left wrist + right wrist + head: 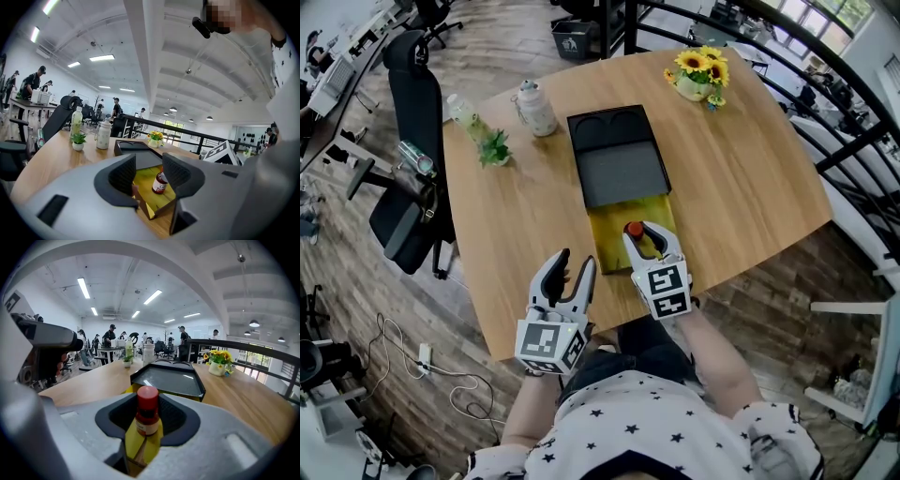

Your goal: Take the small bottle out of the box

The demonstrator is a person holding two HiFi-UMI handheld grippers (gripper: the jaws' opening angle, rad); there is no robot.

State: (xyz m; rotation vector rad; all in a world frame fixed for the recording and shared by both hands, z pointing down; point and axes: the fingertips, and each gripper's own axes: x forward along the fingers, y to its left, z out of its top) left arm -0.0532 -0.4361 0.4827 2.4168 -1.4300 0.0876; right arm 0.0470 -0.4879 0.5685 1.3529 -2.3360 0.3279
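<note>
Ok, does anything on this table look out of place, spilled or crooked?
Nothing is spilled or broken. The black lid sits shifted toward the far side, leaving the near end of the yellow-lined box uncovered. The small bottle stands upright there.

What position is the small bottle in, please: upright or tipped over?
Upright: the small bottle stands in the yellow tray, red cap uppermost.

The left gripper (150, 169) has its jaws apart, gripping nothing; beyond them a bottle (160, 183) stands upright in the open, yellow-lined box (157, 212), its black lid (136, 149) covering the far part; farther back on the table (47, 161) stand a plant (78, 140), a flask (103, 134) and sunflowers (155, 138).
</note>
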